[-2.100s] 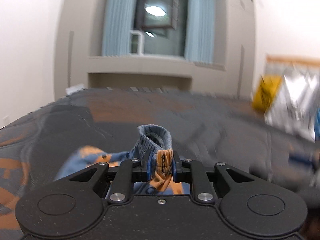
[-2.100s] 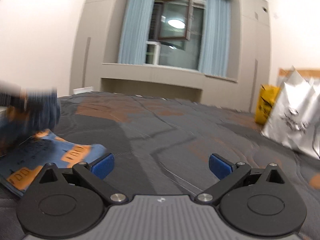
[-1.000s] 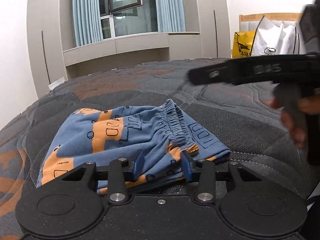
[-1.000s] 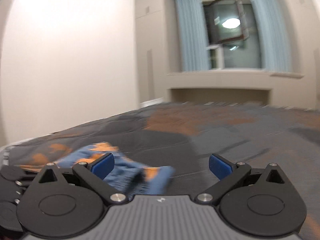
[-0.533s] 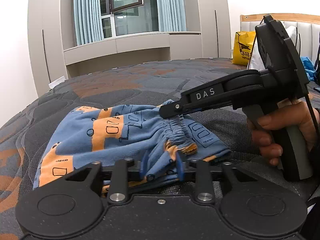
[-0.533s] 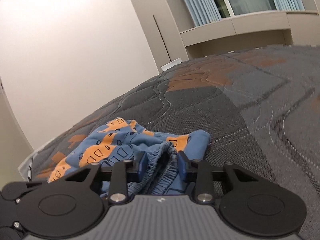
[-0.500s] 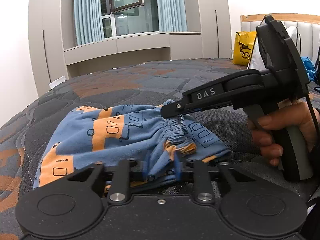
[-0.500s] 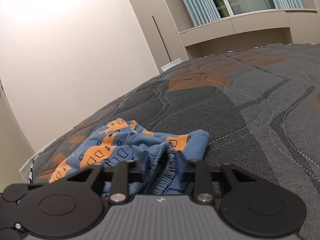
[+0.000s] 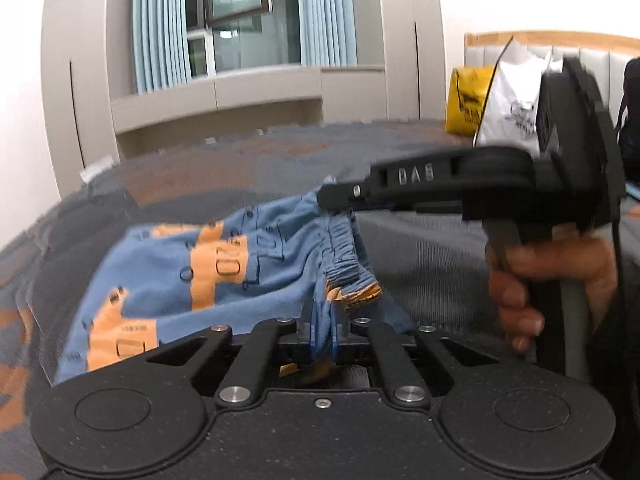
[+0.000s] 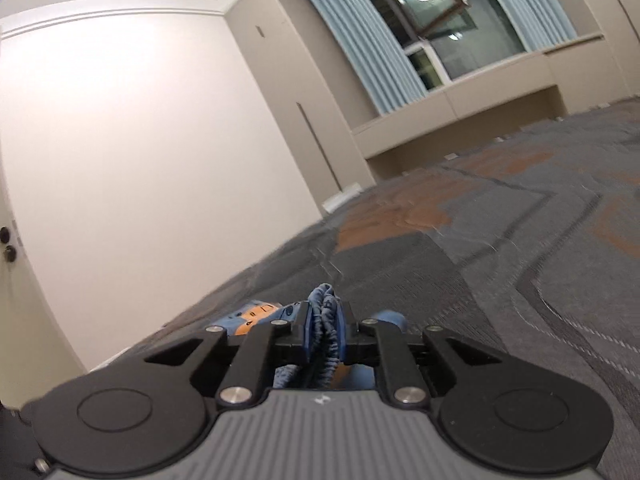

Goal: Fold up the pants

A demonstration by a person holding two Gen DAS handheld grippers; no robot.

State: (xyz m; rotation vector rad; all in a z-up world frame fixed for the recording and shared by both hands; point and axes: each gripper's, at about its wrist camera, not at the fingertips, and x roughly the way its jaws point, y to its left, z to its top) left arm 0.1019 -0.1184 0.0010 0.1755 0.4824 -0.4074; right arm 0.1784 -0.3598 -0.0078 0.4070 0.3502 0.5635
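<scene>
Pale walls, a curtained window [image 9: 240, 20] and a built-in ledge are seen behind a wide bed [image 9: 420, 240] covered in a grey quilt with orange patches. At the bed's far right corner a yellow bag [image 9: 466, 100] and a white bag [image 9: 516, 96] are propped near the headboard.

On the bed the pants [image 9: 224, 264], blue with orange blocks, are spread to the left of both tools, the legs running away leftward and the gathered waistband [image 9: 346, 260] lying at the right end. That end is raised off the quilt; the rest is seen resting on it.

The waistband is held at two places. Its near edge is clamped in the left gripper [image 9: 323, 338], whose fingers are closed on the blue fabric. Its far edge is pinched by the right gripper [image 10: 323, 340], whose fingers are likewise pressed together on bunched elastic; that tool is seen from the left wrist view reaching in from the right, gripped by a hand [image 9: 548, 280].

The coming move is judged to turn on this layout: the long axis of the garment runs leftward from both sets of fingers, so the waistband would probably be carried that way, over the legs. The left gripper is the nearer to the leg ends.
</scene>
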